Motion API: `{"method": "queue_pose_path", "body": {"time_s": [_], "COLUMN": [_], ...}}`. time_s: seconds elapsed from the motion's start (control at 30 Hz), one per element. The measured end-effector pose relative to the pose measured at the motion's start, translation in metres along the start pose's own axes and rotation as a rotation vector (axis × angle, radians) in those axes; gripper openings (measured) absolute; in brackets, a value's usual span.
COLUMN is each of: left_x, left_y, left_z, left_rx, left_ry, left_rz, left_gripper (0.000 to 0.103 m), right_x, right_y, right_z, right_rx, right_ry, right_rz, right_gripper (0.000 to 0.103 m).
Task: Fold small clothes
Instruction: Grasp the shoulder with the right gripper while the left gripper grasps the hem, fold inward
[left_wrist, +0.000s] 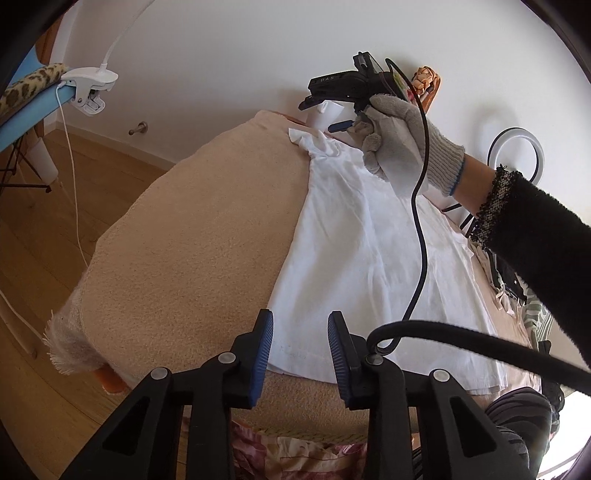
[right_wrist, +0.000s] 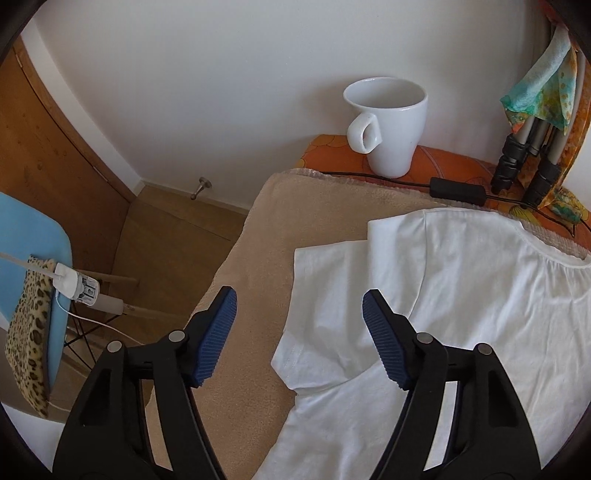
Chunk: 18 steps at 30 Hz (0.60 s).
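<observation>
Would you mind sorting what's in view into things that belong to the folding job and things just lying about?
Belongs to the job: white T-shirt, beige towel beneath it, left gripper, right gripper.

Just lying about: white mug, black adapter, leopard-print cloth, blue chair.

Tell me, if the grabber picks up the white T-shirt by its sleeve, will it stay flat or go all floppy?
Probably floppy. The white T-shirt is thin cloth with soft wrinkles, so it would likely droop and hang from the right gripper. It looks light. It may drag on the fuzzy beige towel rather than slide easily.
</observation>
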<state>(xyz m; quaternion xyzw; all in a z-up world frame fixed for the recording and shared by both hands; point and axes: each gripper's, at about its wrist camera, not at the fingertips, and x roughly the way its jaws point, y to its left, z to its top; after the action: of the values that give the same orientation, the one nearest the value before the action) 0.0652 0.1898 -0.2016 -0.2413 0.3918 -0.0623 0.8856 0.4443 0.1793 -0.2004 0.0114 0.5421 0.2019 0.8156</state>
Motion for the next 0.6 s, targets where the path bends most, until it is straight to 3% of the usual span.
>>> {"method": "queue_pose_path", "body": {"time_s": [0.4, 0.6], "left_x": [0.004, 0.001], "left_y": [-0.005, -0.008], "left_z": [0.003, 0.002], "left_rx": [0.003, -0.010], "left_ry": [-0.001, -0.011], "left_rz": [-0.076, -0.089], "left_gripper": [0.005, 0.002], "right_x": [0.066, 0.080], "right_y": [0.013, 0.030], "right_z": [0.005, 0.001], "right_rx": [-0.109, -0.232], "right_ry": [0.100, 0.127], "right_rz": [-0.136, -0.239], "right_gripper": [0.067, 0.067]}}
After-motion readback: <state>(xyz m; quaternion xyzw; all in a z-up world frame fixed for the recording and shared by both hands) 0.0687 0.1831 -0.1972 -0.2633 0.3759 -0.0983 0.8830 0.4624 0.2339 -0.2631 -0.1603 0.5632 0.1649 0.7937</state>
